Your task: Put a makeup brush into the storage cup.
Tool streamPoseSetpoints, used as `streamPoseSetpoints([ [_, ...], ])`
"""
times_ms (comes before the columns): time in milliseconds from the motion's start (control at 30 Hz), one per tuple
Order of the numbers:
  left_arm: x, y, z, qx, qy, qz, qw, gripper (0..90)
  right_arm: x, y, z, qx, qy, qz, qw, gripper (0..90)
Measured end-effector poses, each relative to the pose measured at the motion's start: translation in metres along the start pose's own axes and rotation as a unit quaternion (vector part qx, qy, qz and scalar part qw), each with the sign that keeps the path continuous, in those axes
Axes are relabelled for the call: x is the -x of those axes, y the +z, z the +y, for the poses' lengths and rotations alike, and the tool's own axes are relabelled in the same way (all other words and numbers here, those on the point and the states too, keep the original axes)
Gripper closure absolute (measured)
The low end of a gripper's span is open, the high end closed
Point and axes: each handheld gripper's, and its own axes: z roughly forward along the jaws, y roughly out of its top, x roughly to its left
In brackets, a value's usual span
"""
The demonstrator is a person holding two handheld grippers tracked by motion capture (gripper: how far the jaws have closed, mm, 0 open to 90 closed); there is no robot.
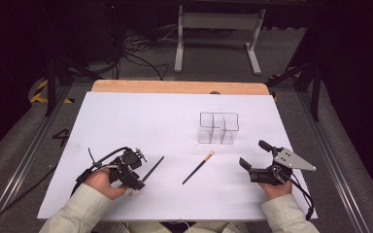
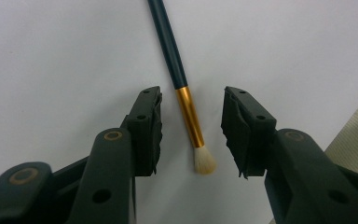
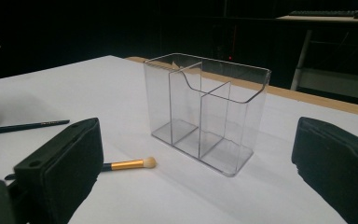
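A makeup brush point(image 2: 182, 88) with a dark handle, gold ferrule and pale bristles lies on the white table. My left gripper point(image 2: 191, 126) stands open over its ferrule, one jaw on each side with a gap to both pads. From above, this brush point(image 1: 152, 168) runs up and right from my left gripper point(image 1: 134, 185). A second brush point(image 1: 198, 168) lies mid-table, its bristle end point(image 3: 148, 162) pointing toward a clear divided organizer point(image 1: 218, 127). My right gripper point(image 1: 253, 153) is wide open with nothing between its fingers, aimed at the organizer point(image 3: 205, 112).
The white tabletop point(image 1: 141, 121) ends in a wooden strip point(image 1: 175, 87) at the far edge. Beyond it are a dark floor with cables and a white table frame point(image 1: 218, 29). Metal rails point(image 1: 26, 150) run along both sides.
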Motion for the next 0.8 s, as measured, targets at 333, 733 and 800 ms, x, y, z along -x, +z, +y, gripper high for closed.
streamPoseSetpoints([
  [333,0.0018,0.0038,0.0040,-0.023,-0.011,0.010,0.9996,65.6,0.0000,0.0004,-0.0004,-0.004,0.003,0.001,1.0000,2.7],
  [733,0.0038,0.0073,0.0066,-0.036,-0.007,0.021,0.9991,66.5,0.0002,0.0007,-0.0006,-0.005,0.001,0.000,1.0000,3.0],
  [800,0.0038,0.0073,0.0067,-0.036,-0.008,0.022,0.9991,66.5,0.0000,0.0009,-0.0007,-0.005,0.000,0.000,1.0000,3.1],
])
